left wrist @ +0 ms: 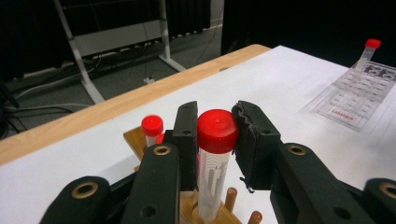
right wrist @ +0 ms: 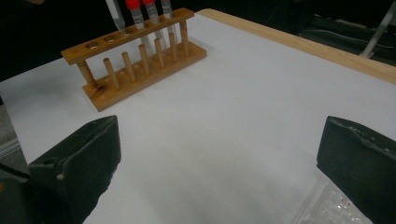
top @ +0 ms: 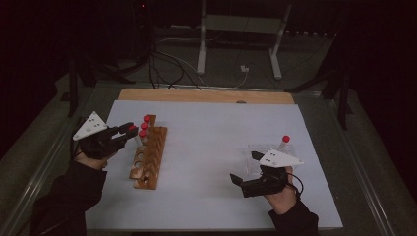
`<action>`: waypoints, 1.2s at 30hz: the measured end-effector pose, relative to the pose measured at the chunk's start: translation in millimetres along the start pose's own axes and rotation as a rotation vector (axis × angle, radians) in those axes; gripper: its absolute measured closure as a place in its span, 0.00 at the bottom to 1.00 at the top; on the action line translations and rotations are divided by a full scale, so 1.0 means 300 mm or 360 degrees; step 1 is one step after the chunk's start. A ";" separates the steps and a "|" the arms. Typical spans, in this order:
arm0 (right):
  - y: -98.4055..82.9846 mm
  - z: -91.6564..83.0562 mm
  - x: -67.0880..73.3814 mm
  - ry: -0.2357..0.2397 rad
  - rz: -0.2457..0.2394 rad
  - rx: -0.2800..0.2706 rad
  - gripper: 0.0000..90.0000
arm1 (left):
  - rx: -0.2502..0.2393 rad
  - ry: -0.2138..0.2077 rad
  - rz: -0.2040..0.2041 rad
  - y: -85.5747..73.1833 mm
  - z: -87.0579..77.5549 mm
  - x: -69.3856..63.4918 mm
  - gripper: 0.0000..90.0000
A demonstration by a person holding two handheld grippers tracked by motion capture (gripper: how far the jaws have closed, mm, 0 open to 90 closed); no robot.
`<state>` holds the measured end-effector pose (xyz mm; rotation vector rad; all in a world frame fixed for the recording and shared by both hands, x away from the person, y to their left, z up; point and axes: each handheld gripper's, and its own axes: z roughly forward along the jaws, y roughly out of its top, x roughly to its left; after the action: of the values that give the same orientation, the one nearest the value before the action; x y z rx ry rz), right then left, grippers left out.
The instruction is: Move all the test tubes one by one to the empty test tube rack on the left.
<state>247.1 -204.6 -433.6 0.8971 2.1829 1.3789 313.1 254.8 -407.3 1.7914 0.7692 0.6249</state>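
On the desk, covered by a white sheet, a wooden rack is seen at the left side, with red-capped tubes standing in its far holes. Near the right edge a clear plastic tray is laid flat; a small red label is printed on it, but the writing is too blurred to be read. A single capped tube is stood upright at the tray's far corner. Over the rack's far end the left tool is held, its pads pinched on a red-capped tube whose lower end is hanging just above the rack. Beside the tray the right tool is kept spread wide, nothing being gripped.
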 end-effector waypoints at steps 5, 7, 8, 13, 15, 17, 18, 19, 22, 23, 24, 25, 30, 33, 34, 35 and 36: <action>-0.002 -0.001 -0.003 0.0001 0.0005 -0.0001 0.00 | 0.0026 -0.0002 -0.0020 -0.039 0.022 -0.004 0.80; -0.002 -0.002 -0.004 -0.0002 0.0008 -0.0007 0.00 | 0.0042 -0.0001 -0.0025 -0.054 0.030 -0.003 0.80; -0.002 -0.002 -0.005 0.0001 0.0012 -0.0009 0.00 | 0.0051 0.0004 -0.0026 -0.061 0.034 -0.003 0.80; -0.003 -0.001 -0.007 0.0003 0.0016 -0.0007 0.00 | 0.0095 0.0008 -0.0017 -0.084 0.051 -0.002 0.80; -0.004 -0.002 -0.007 0.0003 0.0015 -0.0007 0.00 | 0.0107 0.0009 -0.0020 -0.092 0.057 -0.004 0.80; -0.003 -0.003 -0.007 0.0005 0.0024 -0.0010 0.00 | 0.0121 0.0009 -0.0020 -0.100 0.062 -0.005 0.80; -0.003 -0.004 -0.008 0.0004 0.0023 -0.0012 0.00 | 0.0132 0.0014 -0.0012 -0.104 0.066 -0.006 0.80; -0.003 -0.005 -0.009 0.0005 0.0023 -0.0013 0.00 | 0.0143 0.0015 -0.0009 -0.108 0.069 -0.007 0.80; -0.003 -0.006 -0.010 0.0007 0.0025 -0.0016 0.00 | 0.0168 0.0018 -0.0002 -0.115 0.078 -0.010 0.80; -0.003 -0.006 -0.010 0.0007 0.0026 -0.0015 0.00 | 0.0171 0.0015 -0.0003 -0.116 0.080 -0.010 0.80; -0.003 -0.006 -0.010 0.0006 0.0025 -0.0015 0.00 | 0.0177 0.0017 0.0002 -0.118 0.082 -0.011 0.80; -0.002 -0.006 -0.010 0.0008 0.0029 -0.0016 0.00 | 0.0188 0.0022 0.0012 -0.118 0.083 -0.012 0.80; -0.002 -0.007 -0.012 0.0006 0.0030 -0.0019 0.00 | 0.0213 0.0027 0.0020 -0.125 0.085 -0.011 0.80; 0.000 -0.009 -0.011 0.0008 0.0029 -0.0021 0.00 | 0.0214 0.0027 0.0013 -0.125 0.085 -0.011 0.80; 0.001 -0.010 -0.011 0.0009 0.0029 -0.0023 0.00 | 0.0218 0.0025 0.0016 -0.124 0.085 -0.013 0.79; 0.002 -0.010 -0.011 0.0008 0.0029 -0.0024 0.00 | 0.0222 0.0022 0.0015 -0.122 0.086 -0.013 0.79; 0.003 -0.011 -0.011 0.0009 0.0027 -0.0026 0.00 | 0.0227 0.0008 0.0014 -0.121 0.085 -0.012 0.79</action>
<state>247.7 -208.8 -431.5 0.9092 2.1700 1.4068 321.6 245.8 -449.8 1.9244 0.8271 0.5930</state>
